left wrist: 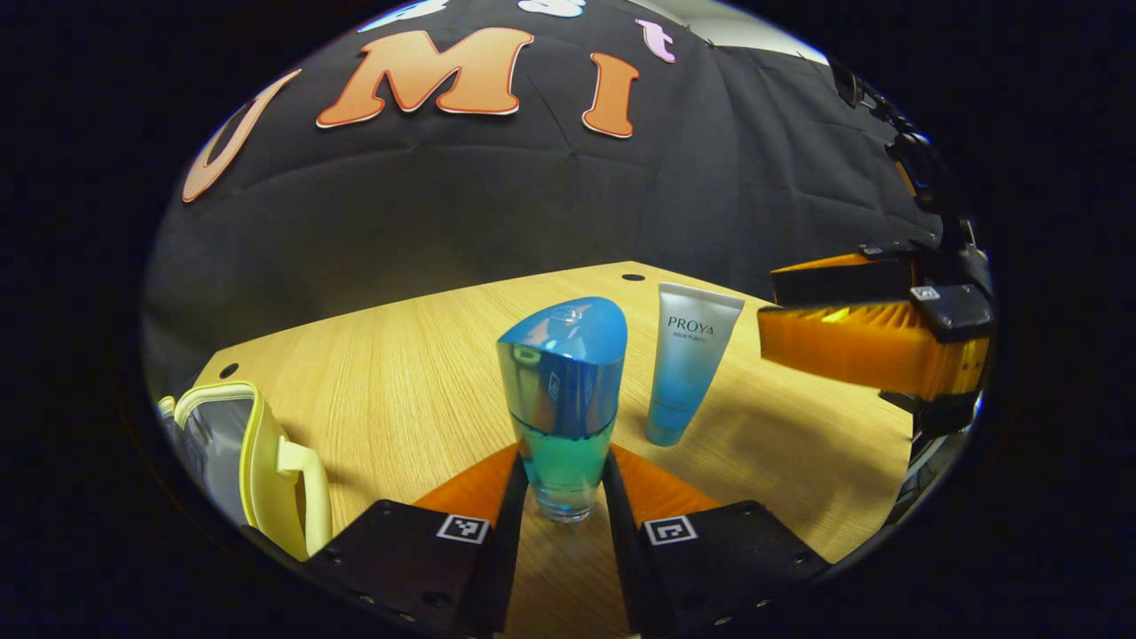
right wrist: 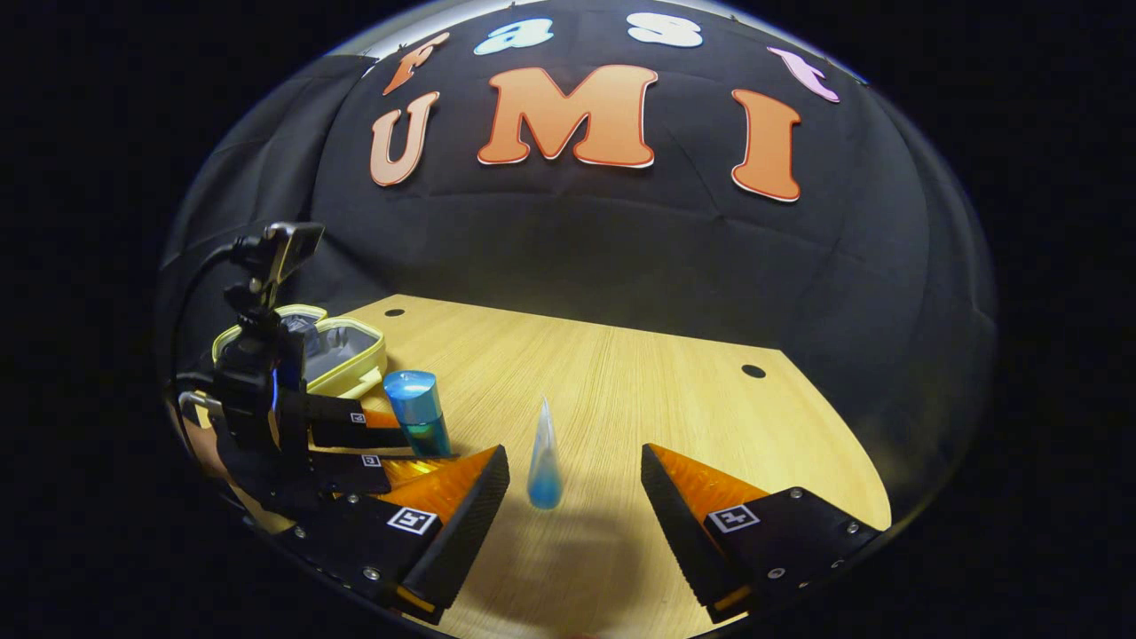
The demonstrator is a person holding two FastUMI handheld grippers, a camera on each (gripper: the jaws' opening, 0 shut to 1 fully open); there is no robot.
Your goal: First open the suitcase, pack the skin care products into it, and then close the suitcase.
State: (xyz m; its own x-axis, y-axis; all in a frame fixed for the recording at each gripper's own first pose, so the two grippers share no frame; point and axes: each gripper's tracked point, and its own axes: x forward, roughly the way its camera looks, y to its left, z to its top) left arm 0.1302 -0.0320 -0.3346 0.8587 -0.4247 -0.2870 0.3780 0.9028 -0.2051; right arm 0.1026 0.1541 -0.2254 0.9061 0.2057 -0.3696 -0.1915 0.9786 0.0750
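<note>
Suitcase [left wrist: 253, 461]: small yellow-rimmed case lay on the wooden table [left wrist: 399, 355], at the far left of the left gripper view. In the right gripper view the same case [right wrist: 342, 351] lay open behind the left gripper, its grey lining facing up. Contents could not be made out from either view.

Bottle [left wrist: 564, 404]: blue-capped bottle with clear blue-green body stood upright on the table, outside the suitcase. It sat between the fingers of the left gripper [left wrist: 564, 497]. In the right gripper view the bottle [right wrist: 419, 413] stood at the tips of that gripper.

Tube [left wrist: 688, 359]: white-to-blue tube stood cap-down on the table, just right of and behind the bottle, apart from it. In the right gripper view it [right wrist: 543, 457] was seen edge-on, ahead of the gap between the right gripper's fingers, touched by neither.

Left gripper: fingers closed in narrow on both sides of the bottle's lower body, gripping it; bottle base was still on the table.

Right gripper [right wrist: 575, 497]: fingers spread wide, holding nothing. In the left gripper view it [left wrist: 874, 342] hung above the table to the right of the tube.
</note>
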